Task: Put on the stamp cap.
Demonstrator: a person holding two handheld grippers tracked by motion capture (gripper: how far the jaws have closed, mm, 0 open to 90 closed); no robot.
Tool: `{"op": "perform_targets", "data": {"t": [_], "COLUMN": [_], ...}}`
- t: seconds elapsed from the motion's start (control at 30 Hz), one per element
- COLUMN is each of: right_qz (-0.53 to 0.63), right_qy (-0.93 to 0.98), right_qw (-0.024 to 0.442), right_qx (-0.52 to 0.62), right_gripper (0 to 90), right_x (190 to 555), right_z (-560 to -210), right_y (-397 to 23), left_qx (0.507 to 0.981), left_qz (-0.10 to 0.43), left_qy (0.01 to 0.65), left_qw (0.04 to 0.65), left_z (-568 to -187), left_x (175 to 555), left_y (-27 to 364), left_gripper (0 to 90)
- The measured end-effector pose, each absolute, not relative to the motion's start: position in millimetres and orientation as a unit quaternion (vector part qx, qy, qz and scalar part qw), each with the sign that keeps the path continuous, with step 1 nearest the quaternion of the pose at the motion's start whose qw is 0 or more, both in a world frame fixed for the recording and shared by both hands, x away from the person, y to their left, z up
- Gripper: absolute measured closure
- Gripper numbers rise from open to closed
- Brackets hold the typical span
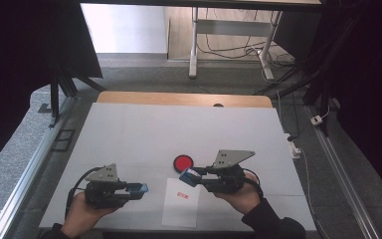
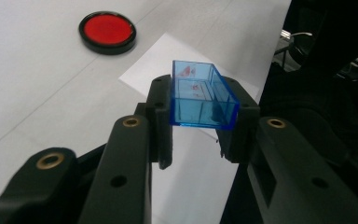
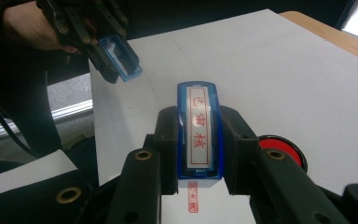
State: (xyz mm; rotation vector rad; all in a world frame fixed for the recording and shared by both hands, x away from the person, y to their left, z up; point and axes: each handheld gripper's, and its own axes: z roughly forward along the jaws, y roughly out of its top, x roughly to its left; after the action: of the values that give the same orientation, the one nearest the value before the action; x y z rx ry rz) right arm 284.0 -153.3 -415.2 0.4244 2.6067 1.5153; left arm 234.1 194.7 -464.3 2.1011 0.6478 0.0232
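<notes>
— While the left gripper (image 1: 140,189) holds that clear blue cap (image 2: 200,95), can you tell what's inside it?

— It looks hollow, open at the end facing away from the gripper; a few faint red smudges show through its walls, too blurred to make out. Its jaws are pinched narrow on the cap's two long sides, and the cap hangs clear of the bench (image 1: 129,134), over the near left part

— And the right gripper (image 1: 191,175)?

— Closed tight on the blue stamp (image 3: 199,133), jaws against its long flanks. The stamp's face is turned up towards that gripper's camera: a white strip with a red frame and red characters, which I can't read from where I stand. The stamp's lower end is hidden behind the jaws

— Is it touching the paper?

— It's held above the white sheet (image 1: 179,211), just beside the cap, not touching it. On the sheet there's a red stamped mark (image 1: 182,194); in the right gripper view that mark is partly cut off by the frame's bottom edge

— What's the round thing?

— A black dish with a red ink pad (image 1: 183,162) inside, sitting on the bench just beyond the sheet, close to the right gripper. One jaw covers part of it in the right gripper view

— Anything else hard to see?

— The person's forearms run off the lower edge, and the room's sides are too dark to judge
</notes>
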Motion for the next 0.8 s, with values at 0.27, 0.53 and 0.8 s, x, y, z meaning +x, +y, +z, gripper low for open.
{"op": "perform_targets", "data": {"t": [0.27, 0.53, 0.8], "right_qz": [0.498, 0.506, 0.510], "right_qy": [0.855, 0.852, 0.850], "right_qw": [0.032, 0.019, 0.015], "right_qx": [0.138, 0.135, 0.132], "right_gripper": [71.2, 71.1, 71.2], "right_x": [285.1, 286.2, 287.1], "right_z": [-415.1, -412.5, -410.3], "right_y": [-151.9, -152.4, -152.9], "left_qx": [0.858, 0.856, 0.857], "left_qz": [-0.018, -0.035, -0.049], "left_qy": [0.221, 0.183, 0.156], "left_qw": [0.464, 0.483, 0.489], "left_z": [-464.9, -463.0, -463.4], "left_x": [249.9, 262.7, 273.3], "left_y": [173.6, 156.3, 139.5], "left_gripper": [67.8, 67.8, 67.8]}}
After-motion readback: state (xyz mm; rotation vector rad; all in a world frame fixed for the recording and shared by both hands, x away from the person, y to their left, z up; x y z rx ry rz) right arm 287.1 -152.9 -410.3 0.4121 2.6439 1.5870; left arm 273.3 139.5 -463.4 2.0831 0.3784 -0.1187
